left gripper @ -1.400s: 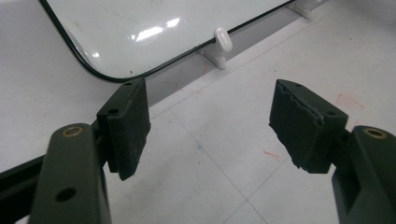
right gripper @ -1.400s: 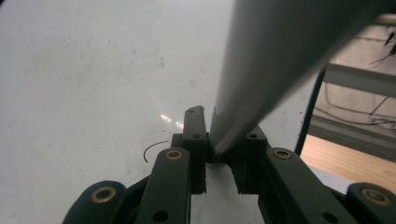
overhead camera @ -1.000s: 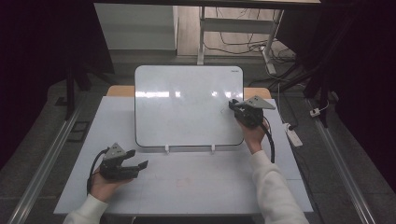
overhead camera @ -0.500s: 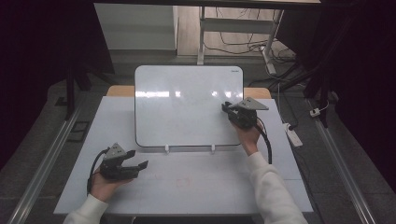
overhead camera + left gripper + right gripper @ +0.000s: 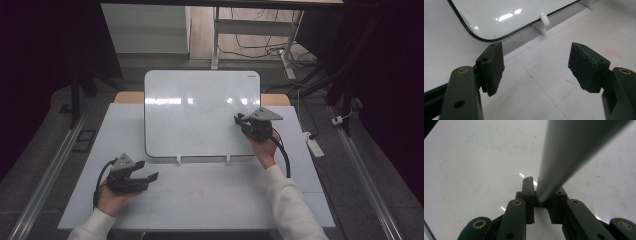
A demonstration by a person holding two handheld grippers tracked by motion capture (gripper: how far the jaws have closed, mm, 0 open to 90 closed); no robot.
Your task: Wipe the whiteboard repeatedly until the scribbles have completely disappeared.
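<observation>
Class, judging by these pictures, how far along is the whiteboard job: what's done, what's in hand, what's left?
Done: right hand-held gripper is shut on a grey rod-like tool over the glossy white whiteboard.
In hand: holding it there.
Left: the board looks unmarked; left hand-held gripper rests open on the white table.

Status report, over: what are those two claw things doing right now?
Left gripper open, resting on table. Right gripper shut on grey stick, over whiteboard. Nothing in the way.
</observation>
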